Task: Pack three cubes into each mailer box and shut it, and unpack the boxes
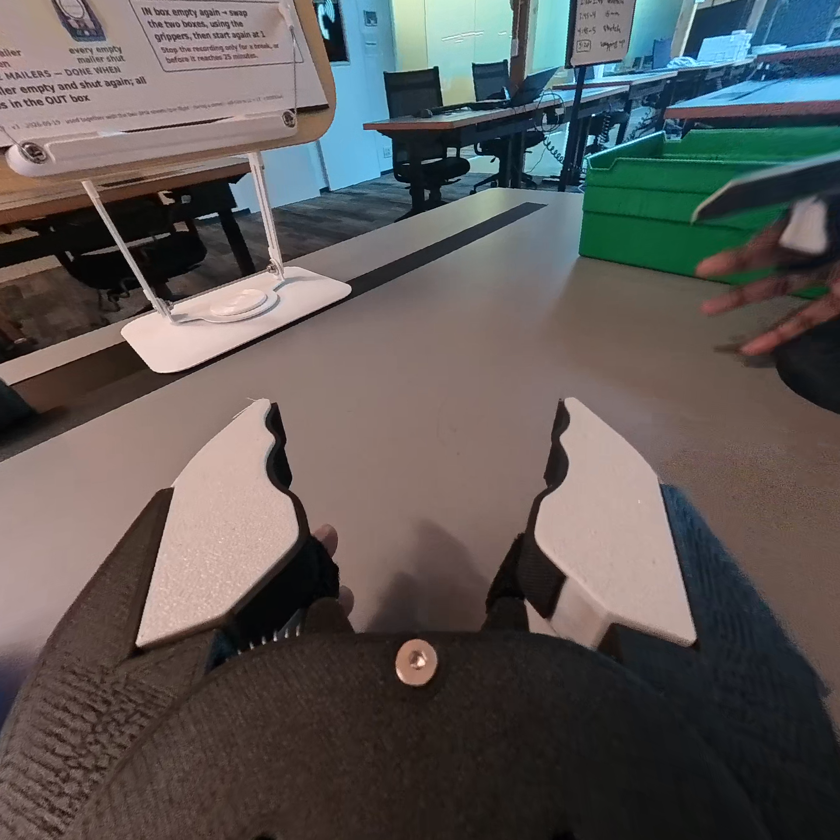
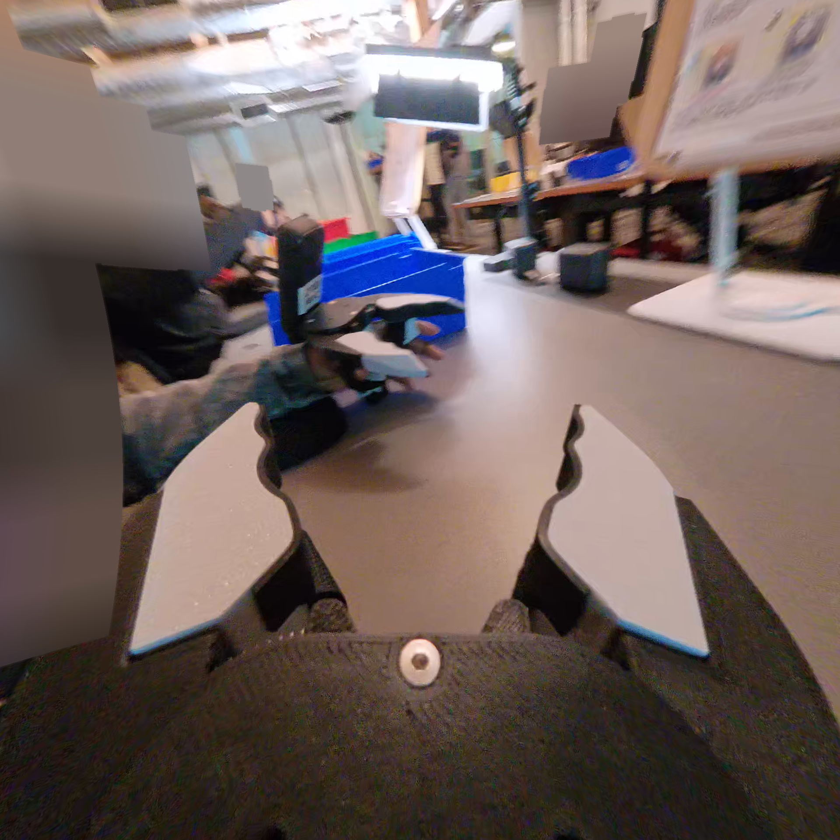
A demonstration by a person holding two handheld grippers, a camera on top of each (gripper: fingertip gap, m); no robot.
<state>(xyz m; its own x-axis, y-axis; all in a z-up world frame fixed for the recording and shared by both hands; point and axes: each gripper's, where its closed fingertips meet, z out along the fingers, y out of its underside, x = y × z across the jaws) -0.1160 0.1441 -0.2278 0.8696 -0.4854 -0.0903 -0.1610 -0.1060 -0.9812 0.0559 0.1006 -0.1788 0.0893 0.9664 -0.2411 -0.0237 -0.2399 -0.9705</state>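
My left gripper with grainy matt white plastic fingers on rough black printed body, shiny metal screw, smooth matt grey table, glossy green plastic bin, my right gripper alike, glossy blue plastic bin

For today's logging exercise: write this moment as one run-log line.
left tool: open, empty | right tool: open, empty | table: bare between them | green bin, blue bin: at edges | mailers, cubes: unseen

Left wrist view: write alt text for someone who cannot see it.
The open left gripper hovers over a bare grey table, its white fingers spread with nothing between them. A white stand holding an instruction card sits ahead on the left, a green bin on the right. A person's blurred hand shows at the right edge.
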